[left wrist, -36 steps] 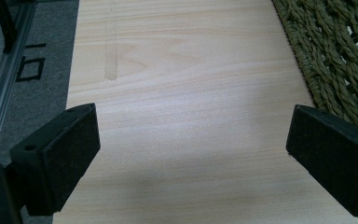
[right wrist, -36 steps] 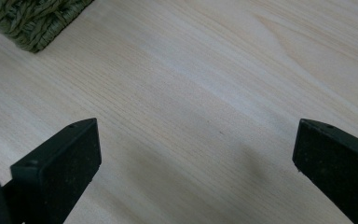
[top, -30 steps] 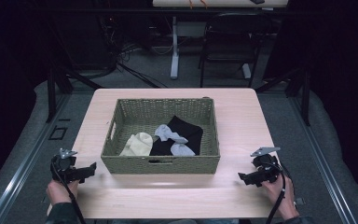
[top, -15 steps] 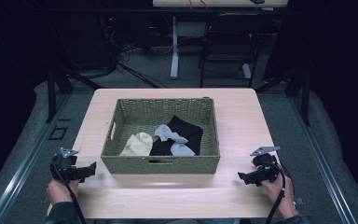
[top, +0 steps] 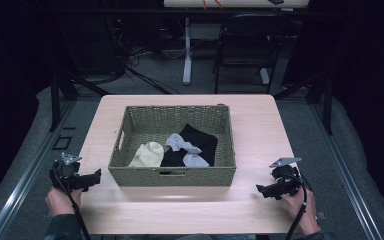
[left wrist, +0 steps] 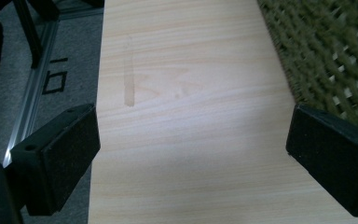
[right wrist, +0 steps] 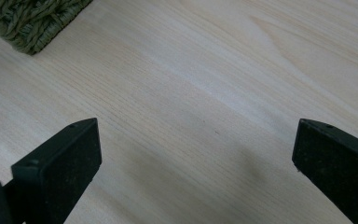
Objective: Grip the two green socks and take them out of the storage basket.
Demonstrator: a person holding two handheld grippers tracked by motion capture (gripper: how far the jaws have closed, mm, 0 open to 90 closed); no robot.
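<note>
basket (top: 172, 176) between both tongs (top: 96, 176)

left gripper (top: 96, 176) black | right gripper (top: 261, 189) black | grey plates | black cables

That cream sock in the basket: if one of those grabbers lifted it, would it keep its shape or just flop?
Probably flop. The cream sock lies slumped and soft-edged in the woven basket, so it likely drapes from whichever end is pinched. It looks light, and cloth should grip well. It lies close beside the black cloth, so that might get caught too.
</note>
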